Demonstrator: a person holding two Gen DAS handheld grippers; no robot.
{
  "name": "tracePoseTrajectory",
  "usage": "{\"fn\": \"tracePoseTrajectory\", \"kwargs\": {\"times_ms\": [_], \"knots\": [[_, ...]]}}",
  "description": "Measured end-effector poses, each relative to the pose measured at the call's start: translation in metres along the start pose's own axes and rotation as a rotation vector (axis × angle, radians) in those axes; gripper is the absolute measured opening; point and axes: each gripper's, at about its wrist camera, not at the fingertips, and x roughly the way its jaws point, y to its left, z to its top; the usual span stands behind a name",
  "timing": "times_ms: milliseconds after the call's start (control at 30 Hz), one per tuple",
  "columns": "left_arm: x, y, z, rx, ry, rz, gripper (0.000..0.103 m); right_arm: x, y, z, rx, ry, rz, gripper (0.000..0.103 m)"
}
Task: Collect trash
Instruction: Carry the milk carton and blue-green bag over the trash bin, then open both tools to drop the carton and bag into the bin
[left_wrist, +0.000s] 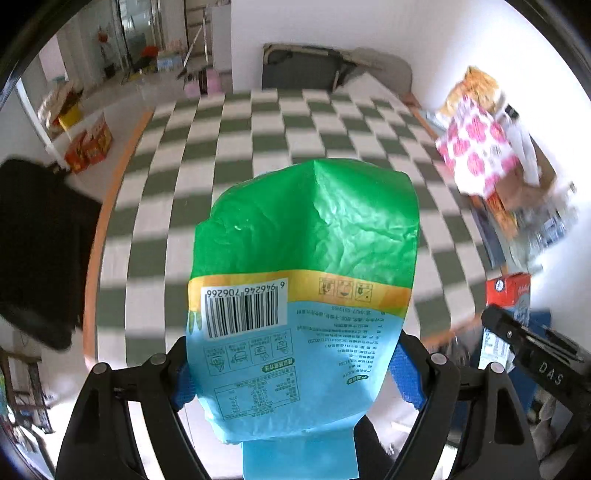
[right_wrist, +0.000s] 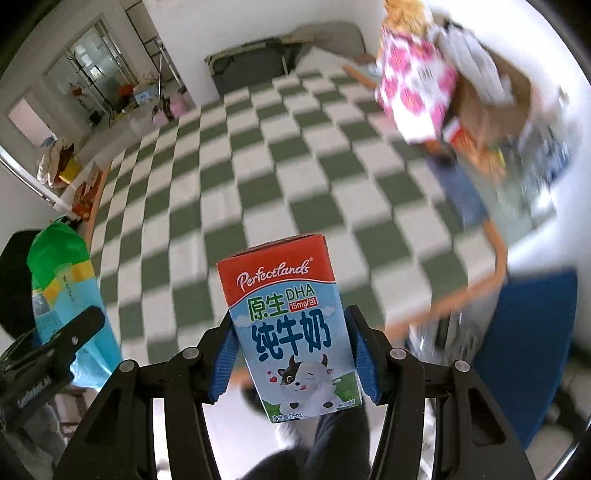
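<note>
My left gripper is shut on a green, yellow and light-blue snack bag, held up in front of the camera above the checkered table. My right gripper is shut on a small milk carton with a red top and a cartoon cow, held upright over the table's near edge. The bag also shows at the left of the right wrist view, and the carton at the right of the left wrist view. Each gripper's blue pads press the sides of its item.
The green-and-white checkered table has an orange rim. A pile of boxes and bags with a pink-patterned bag stands at the table's right edge. A black chair is at left, a blue object at right, a folded cot behind.
</note>
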Motion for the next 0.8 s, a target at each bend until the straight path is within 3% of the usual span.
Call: {"fn": "tracePoseTrajectory", "kwargs": {"times_ms": [200,367,467,733,800], "knots": [[0.026,0.024,-0.101,-0.035,0.159,-0.03,0.083,0.026,-0.017,-0.118,0.03,0.187,0.05,0.057],[0.109,0.045,-0.176,-0.159,0.352,-0.035,0.083,0.098,-0.034,-0.189,0.041,0.366,0.076,0.057],[0.183,0.06,-0.207,-0.264,0.436,-0.043,0.083,0.16,-0.043,-0.215,0.047,0.439,0.09,0.057],[0.349,0.084,-0.243,-0.432,0.511,-0.059,0.085,0.353,-0.049,-0.242,0.029,0.541,0.145,0.057],[0.38,0.088,-0.247,-0.453,0.516,-0.069,0.09,0.389,-0.043,-0.244,0.003,0.557,0.153,0.057]]}}
